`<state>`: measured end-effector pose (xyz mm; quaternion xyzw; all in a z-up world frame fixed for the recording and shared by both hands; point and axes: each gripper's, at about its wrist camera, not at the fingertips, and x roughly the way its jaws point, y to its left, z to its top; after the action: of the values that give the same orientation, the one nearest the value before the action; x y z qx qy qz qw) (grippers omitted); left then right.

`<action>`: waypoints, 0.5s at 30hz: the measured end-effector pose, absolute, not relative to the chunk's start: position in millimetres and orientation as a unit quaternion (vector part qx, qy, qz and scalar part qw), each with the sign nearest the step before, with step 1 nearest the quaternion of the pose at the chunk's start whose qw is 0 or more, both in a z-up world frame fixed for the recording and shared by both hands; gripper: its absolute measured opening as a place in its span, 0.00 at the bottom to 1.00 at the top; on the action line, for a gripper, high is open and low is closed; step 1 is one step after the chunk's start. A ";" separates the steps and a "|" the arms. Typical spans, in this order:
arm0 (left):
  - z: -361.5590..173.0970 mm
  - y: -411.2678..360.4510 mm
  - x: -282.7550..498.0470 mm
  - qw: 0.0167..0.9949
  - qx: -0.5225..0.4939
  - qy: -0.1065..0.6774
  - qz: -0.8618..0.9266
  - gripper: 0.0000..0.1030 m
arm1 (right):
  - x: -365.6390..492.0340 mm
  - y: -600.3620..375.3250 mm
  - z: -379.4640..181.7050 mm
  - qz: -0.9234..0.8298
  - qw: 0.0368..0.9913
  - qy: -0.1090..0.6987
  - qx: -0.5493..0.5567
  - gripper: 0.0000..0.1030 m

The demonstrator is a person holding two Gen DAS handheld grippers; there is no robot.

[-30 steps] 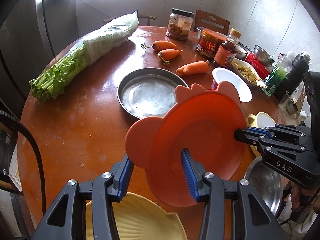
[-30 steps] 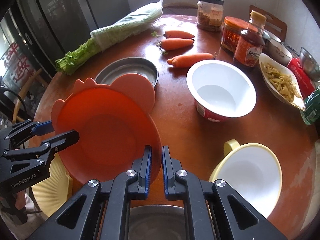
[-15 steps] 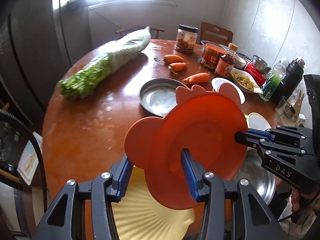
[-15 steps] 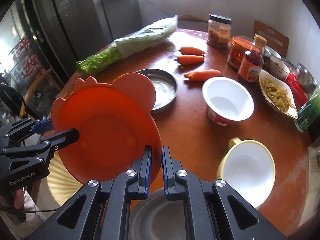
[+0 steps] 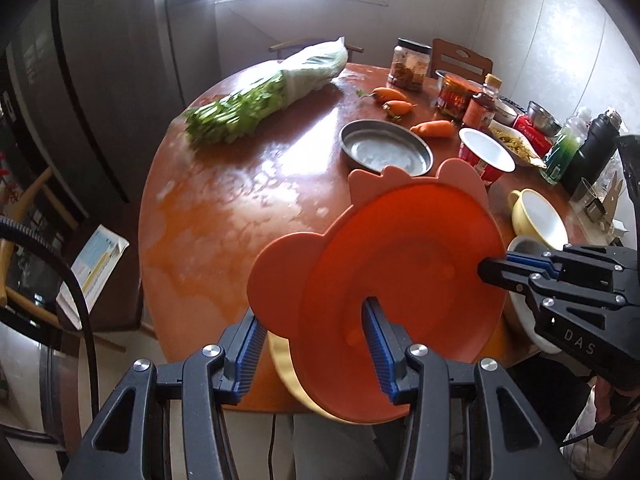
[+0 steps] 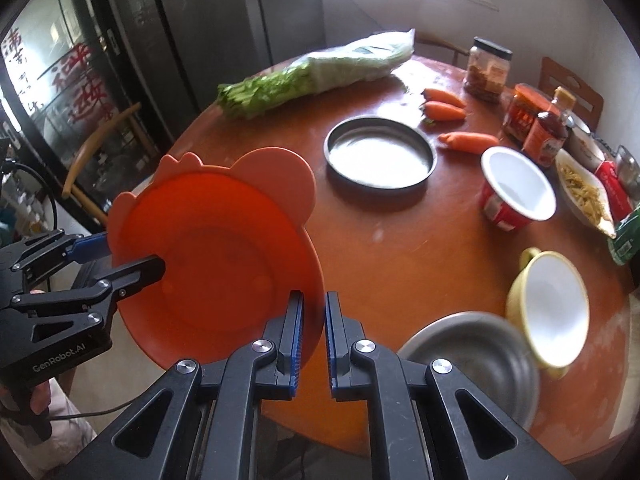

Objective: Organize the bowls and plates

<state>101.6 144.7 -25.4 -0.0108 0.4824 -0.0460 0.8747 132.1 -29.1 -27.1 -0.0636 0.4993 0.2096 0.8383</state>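
1. Left wrist view: the left hand-held gripper (image 5: 312, 354) stands with its jaws wide apart. The ear-shaped rim of the orange plate (image 5: 404, 280) lies between them. The right pad lies against the plate's inner face; contact at the left pad cannot be determined.
2. The orange plate is tilted and held off the worktop (image 5: 240, 208), over its near edge. A yellow plate (image 5: 286, 372) shows just beneath it.
3. The right hand-held gripper (image 5: 494, 270) enters from the right, jaws nearly closed on the plate's right rim.
4. Farther back on the worktop stand a metal pan (image 5: 386, 151), a white cup (image 5: 486, 156) and a yellow bowl (image 5: 540, 220). Carrots (image 5: 434, 128) and bagged greens (image 5: 268, 96) lie beyond them.
5. Right wrist view: the right hand-held gripper (image 6: 314, 340) has its jaws set narrowly, pinching the near right rim of the orange plate (image 6: 216, 256).
6. The left hand-held gripper (image 6: 132, 258) straddles the plate's left rim, one finger in front of the plate and one behind it.
7. A steel bowl (image 6: 476, 348) sits at the near right edge of the worktop (image 6: 400, 248), just beside the yellow bowl (image 6: 554, 308). The metal pan (image 6: 380, 152) and white cup (image 6: 516, 188) stand farther away.
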 end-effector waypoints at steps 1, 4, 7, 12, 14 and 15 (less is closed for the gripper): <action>-26.8 147.3 99.4 0.874 -0.011 0.485 -0.044 0.47 | 131.2 -27.1 -29.1 0.211 0.837 0.501 -0.064 0.10; -29.5 151.1 95.4 0.872 -0.012 0.487 -0.035 0.48 | 127.1 -19.8 -35.5 0.215 0.832 0.507 -0.069 0.10; -31.2 152.0 92.6 0.872 -0.009 0.488 -0.031 0.50 | 125.9 -12.6 -41.1 0.217 0.828 0.512 -0.075 0.11; -39.4 155.3 94.5 0.866 -0.011 0.499 -0.030 0.50 | 131.0 -7.2 -50.8 0.217 0.821 0.522 -0.077 0.11; -42.6 156.8 96.5 0.864 -0.011 0.503 -0.028 0.50 | 133.4 -5.6 -52.9 0.217 0.820 0.524 -0.079 0.11; -43.9 157.2 97.4 0.863 -0.012 0.504 -0.028 0.50 | 134.3 -4.4 -54.0 0.217 0.819 0.525 -0.081 0.11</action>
<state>97.4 157.2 -43.9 -0.0116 0.5044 -0.0282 0.8629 134.3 -4.4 -54.0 -0.0806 0.5250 0.2168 0.8190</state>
